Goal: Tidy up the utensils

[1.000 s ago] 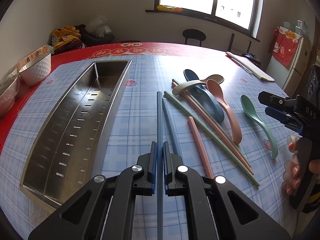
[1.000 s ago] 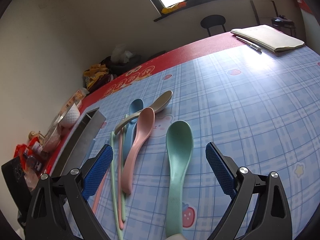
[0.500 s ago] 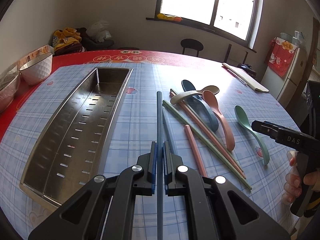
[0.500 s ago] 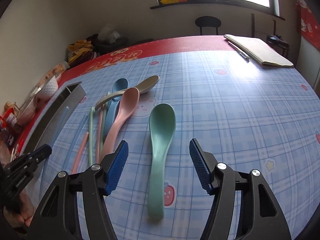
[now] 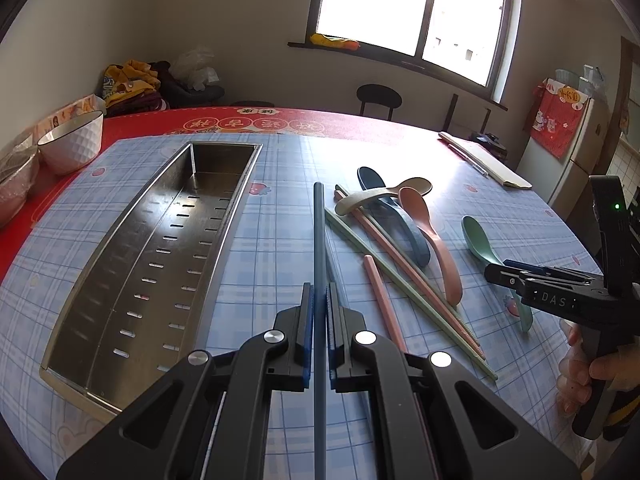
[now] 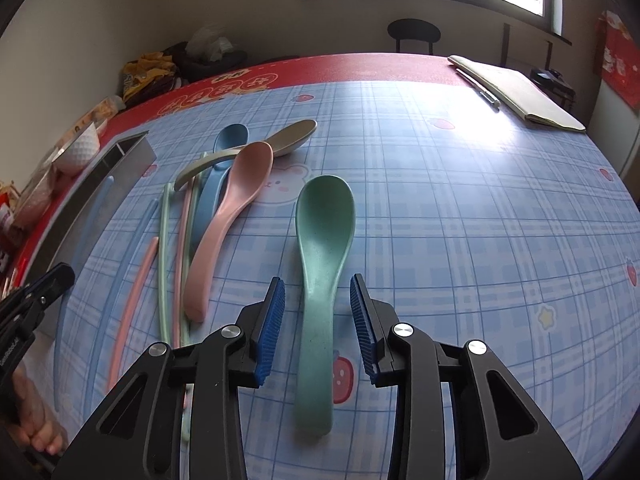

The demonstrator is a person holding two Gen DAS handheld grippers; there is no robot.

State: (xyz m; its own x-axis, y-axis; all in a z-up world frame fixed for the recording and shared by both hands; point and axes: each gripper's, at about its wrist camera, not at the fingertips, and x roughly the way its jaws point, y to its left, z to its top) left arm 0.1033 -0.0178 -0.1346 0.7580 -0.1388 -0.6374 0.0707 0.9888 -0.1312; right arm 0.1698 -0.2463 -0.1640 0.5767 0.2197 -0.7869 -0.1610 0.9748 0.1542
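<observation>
Clamped in our left gripper (image 5: 319, 316) was a long dark blue-grey chopstick (image 5: 319, 240), held over the blue checked tablecloth (image 5: 272, 248) just right of the perforated stainless steel tray (image 5: 120, 280). Our right gripper's (image 6: 316, 312) jaws were closing around the handle of the green plastic spoon (image 6: 322, 248), which lay flat between the pads, not yet pinched. We judged the task barely begun: the tray looked empty, while 3 more spoons, pink (image 5: 430, 236), dark blue (image 5: 372, 180) and beige (image 5: 384, 194), plus several loose pink and green chopsticks (image 5: 400, 276), lay heaped beside it.
</observation>
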